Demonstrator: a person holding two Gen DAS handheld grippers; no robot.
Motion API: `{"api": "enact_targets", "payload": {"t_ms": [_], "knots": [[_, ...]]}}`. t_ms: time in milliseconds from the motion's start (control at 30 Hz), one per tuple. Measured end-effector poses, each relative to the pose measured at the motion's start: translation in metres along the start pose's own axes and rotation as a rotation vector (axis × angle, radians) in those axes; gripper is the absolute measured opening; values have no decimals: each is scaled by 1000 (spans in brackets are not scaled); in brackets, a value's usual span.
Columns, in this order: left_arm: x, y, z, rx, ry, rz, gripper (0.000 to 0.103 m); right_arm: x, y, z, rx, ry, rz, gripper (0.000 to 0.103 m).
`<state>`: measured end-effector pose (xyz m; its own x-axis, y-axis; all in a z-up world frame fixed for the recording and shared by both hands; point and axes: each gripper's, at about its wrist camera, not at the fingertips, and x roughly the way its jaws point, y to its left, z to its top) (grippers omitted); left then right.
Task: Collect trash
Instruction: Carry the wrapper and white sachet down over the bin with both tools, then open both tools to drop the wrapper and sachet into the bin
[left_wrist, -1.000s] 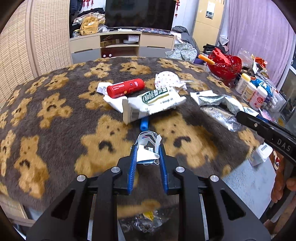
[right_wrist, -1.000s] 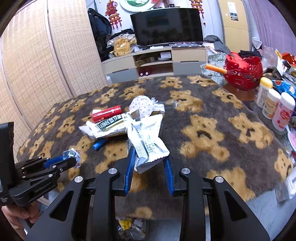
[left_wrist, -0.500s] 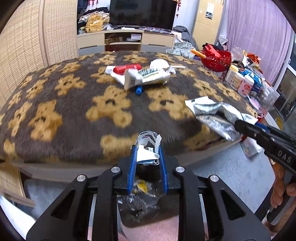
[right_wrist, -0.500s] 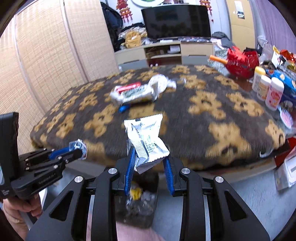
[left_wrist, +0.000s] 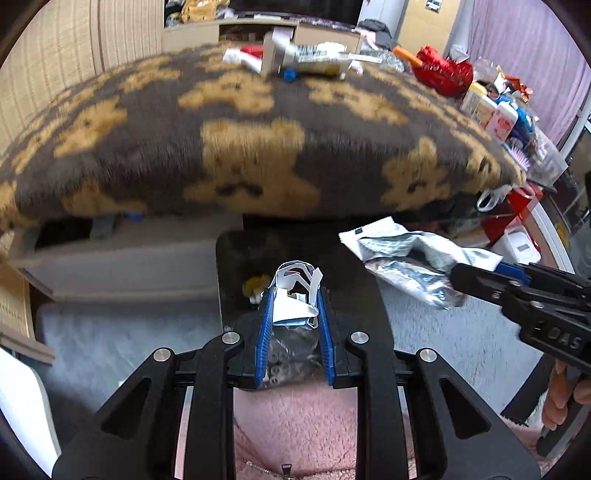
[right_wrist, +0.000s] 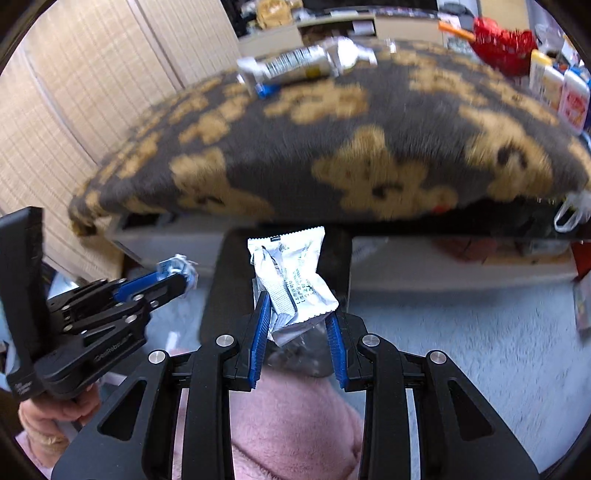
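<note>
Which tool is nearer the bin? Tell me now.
Left, though only slightly. The left tool, gripping crumpled paper, is right above the bin opening. The right tool, gripping a foil wrapper, is over the bin's right edge.

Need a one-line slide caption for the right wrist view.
Right gripper carries a white snack wrapper above the dark trash bin beside the bear-patterned table.

Both grippers, left gripper (left_wrist: 294, 314) and right gripper (right_wrist: 297, 314), show black frames, ribbed blue finger pads, silver screws; bare-skinned fingers and pink fleece sleeves show behind.
</note>
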<state>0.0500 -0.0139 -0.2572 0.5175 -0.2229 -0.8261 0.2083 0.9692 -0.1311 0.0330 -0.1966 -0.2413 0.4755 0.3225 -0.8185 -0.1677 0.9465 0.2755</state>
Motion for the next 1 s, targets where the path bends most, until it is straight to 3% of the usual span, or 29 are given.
{"api": "enact_targets", "payload": {"t_ms": [233,567,633,700,867,1000], "knots": [[30,6,-11,-30,61,-25,22,46,0,3,31,48,-25,31],[59,15,-17,-58,126,-24,25,74,7,12,29,66,-27,34],[59,17,-18,-67,125,-19,30,75,7,12,31,66,-32,41],[59,19,-18,-76,121,-14,35,74,8,13,29,57,-46,57],[50,25,-15,-85,99,10,45,60,3,15,27,15,-85,73],[36,28,-8,-86,65,34,67,46,-1,18,25,-26,-119,91]]}}
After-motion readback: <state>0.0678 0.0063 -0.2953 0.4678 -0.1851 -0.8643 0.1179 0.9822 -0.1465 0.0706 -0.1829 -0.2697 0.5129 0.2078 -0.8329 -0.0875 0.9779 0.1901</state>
